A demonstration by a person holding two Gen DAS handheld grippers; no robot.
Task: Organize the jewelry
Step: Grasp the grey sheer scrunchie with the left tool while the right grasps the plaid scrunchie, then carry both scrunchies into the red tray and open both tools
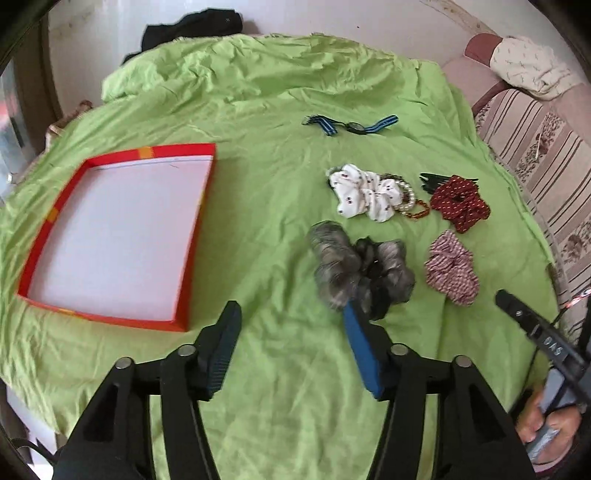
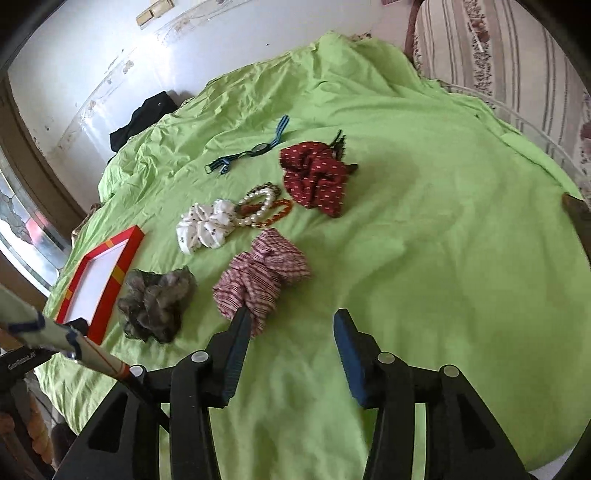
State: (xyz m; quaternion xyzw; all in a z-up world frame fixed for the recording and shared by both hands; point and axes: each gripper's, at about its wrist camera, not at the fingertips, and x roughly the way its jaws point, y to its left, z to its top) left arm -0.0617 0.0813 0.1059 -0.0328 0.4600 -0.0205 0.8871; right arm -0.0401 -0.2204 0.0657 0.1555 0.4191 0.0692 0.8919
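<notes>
On the green sheet lies a red tray (image 1: 199,236) (image 2: 110,306) with a bare white floor. To its right lie a grey scrunchie (image 1: 354,266) (image 2: 155,299), a white one (image 1: 365,194) (image 2: 205,225), a dark red one (image 1: 460,201) (image 2: 314,177) and a pink striped one (image 1: 450,267) (image 2: 262,273). A pearl bracelet (image 1: 408,195) (image 2: 258,206) and an amber bead bracelet (image 1: 421,214) (image 2: 280,214) sit beside the white scrunchie. A blue-strapped watch (image 1: 354,126) (image 2: 256,149) lies further back. My left gripper (image 1: 290,312) is open, empty, just short of the grey scrunchie. My right gripper (image 2: 291,315) is open, empty, beside the pink one.
A black hair clip (image 1: 430,181) pokes out behind the dark red scrunchie. A striped sofa (image 1: 535,147) borders the sheet on the right. Black cloth (image 1: 192,29) lies at the far edge by the wall. A hand (image 1: 546,417) grips the other tool.
</notes>
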